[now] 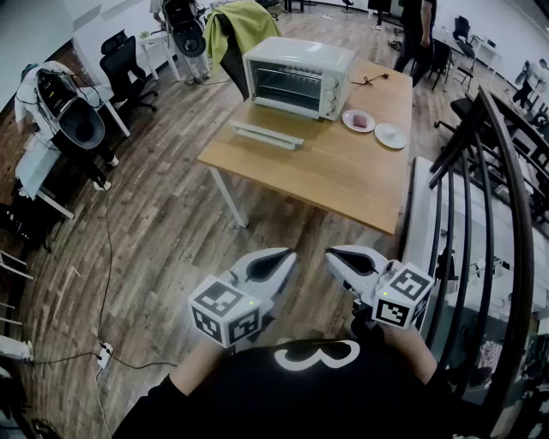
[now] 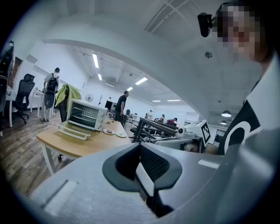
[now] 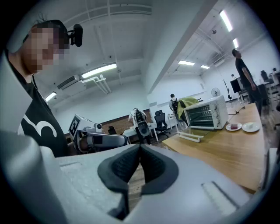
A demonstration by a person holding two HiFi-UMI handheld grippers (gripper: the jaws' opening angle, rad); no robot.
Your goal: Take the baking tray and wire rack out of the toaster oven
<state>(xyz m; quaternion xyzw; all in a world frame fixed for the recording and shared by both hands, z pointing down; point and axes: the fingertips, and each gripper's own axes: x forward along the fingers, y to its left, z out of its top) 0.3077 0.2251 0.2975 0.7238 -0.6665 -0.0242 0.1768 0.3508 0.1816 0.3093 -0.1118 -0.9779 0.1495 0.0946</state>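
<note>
A white toaster oven (image 1: 296, 77) stands at the far end of a wooden table (image 1: 343, 176), its door (image 1: 266, 135) folded down flat in front. Wire bars show dimly inside; I cannot make out the baking tray. Both grippers are held close to my body, well short of the table. My left gripper (image 1: 287, 255) and right gripper (image 1: 333, 254) are shut and empty, tips side by side. The oven (image 2: 85, 114) appears far off in the left gripper view, and the oven (image 3: 205, 113) also in the right gripper view. The left gripper (image 2: 140, 146) and right gripper (image 3: 140, 148) show closed pads.
Two small plates (image 1: 358, 120) (image 1: 390, 135) lie right of the oven. A black railing (image 1: 480, 214) runs along the right. Office chairs (image 1: 124, 64) and a cable with a power strip (image 1: 105, 353) are on the wood floor at left. A person (image 1: 418, 26) stands beyond the table.
</note>
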